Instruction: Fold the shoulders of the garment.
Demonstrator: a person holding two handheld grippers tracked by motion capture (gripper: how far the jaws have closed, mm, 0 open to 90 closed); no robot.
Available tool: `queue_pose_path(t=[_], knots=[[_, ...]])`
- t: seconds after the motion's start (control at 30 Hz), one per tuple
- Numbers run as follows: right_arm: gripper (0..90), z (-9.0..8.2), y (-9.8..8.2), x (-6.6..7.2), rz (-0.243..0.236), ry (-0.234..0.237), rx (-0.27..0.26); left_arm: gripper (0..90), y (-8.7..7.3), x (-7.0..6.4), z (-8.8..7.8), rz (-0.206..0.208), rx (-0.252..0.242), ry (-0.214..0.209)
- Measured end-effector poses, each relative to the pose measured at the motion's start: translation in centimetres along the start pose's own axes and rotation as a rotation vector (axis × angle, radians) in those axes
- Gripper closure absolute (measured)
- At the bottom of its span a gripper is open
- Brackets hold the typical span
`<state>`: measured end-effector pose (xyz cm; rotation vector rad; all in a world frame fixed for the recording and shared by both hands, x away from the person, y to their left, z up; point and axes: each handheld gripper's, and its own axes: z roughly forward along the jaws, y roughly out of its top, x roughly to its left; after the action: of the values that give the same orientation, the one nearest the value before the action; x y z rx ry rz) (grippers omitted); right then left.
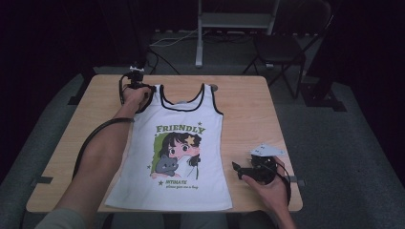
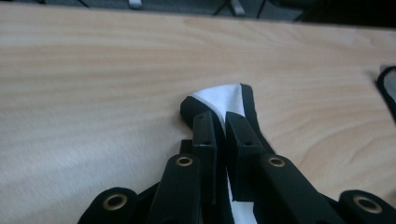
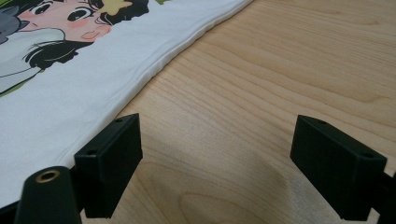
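A white tank top [image 1: 176,157] with black trim and a cartoon girl print lies flat on the wooden table [image 1: 243,102], neck toward the far edge. My left gripper [image 1: 137,88] is at the far left, shut on the top's left shoulder strap [image 2: 224,100], which pokes out past the jaws. My right gripper [image 1: 246,169] rests near the front right, just right of the top's side hem [image 3: 154,70]. Its jaws stand wide open over bare wood, holding nothing [image 3: 217,163].
A dark folding chair [image 1: 282,45] and a metal stand [image 1: 200,28] are beyond the table's far edge. Bare wood lies on both sides of the top. The table's right edge [image 1: 286,157] is close to my right hand.
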<state>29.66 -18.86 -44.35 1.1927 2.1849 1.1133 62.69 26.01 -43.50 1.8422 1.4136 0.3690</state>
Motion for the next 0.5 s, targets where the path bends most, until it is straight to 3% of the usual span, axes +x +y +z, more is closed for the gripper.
queue_pose_path(t=[0.1, 0.17, 0.3, 0.5], knots=[[16.1, 0.0, 0.0, 0.1, -0.001, 0.002, 0.001, 84.9, 0.1, -0.4, -0.2, 0.033, -0.004, 0.025], [16.1, 0.0, 0.0, 0.1, -0.004, 0.001, -0.002, 85.2, 0.3, -0.7, -0.6, 0.032, -0.024, 0.017], [16.1, 0.0, 0.0, 0.1, -0.005, 0.001, -0.002, 85.2, 1.1, -1.5, -1.5, 0.069, -0.046, 0.005], [16.1, 0.0, 0.0, 0.1, -0.011, 0.0, 0.004, 85.4, 1.7, -2.2, -2.9, 0.066, -0.067, -0.019]])
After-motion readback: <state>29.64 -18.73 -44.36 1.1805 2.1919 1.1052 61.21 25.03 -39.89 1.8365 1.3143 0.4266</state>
